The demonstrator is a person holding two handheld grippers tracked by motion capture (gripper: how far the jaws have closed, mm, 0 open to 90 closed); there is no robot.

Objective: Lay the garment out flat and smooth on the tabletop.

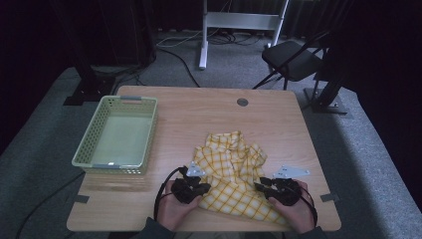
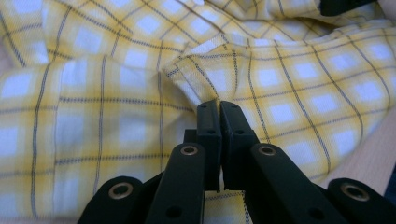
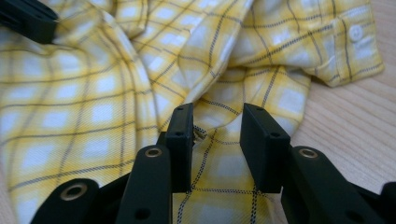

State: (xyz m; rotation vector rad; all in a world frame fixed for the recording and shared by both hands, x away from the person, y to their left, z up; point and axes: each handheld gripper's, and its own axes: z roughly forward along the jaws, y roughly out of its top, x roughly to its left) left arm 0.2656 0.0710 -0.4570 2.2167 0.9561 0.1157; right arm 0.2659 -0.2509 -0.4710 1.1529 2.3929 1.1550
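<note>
A rectangular light-wood table (image 1: 278, 124) carries a pale green perforated plastic basket (image 1: 94, 130) at its left and, toward the near edge, a crumpled yellow checked cotton shirt (image 1: 234, 174) lying between the two hands. The left gripper (image 2: 219, 109) is clenched on a pinched fold of the shirt's edge, while the right gripper (image 3: 215, 122) stands partly open with a ridge of cloth between its jaws, not visibly pressed. This looks like the step of taking hold to spread or fold the shirt, so the next move calls for the right jaws to close on that ridge before either hand pulls.
</note>
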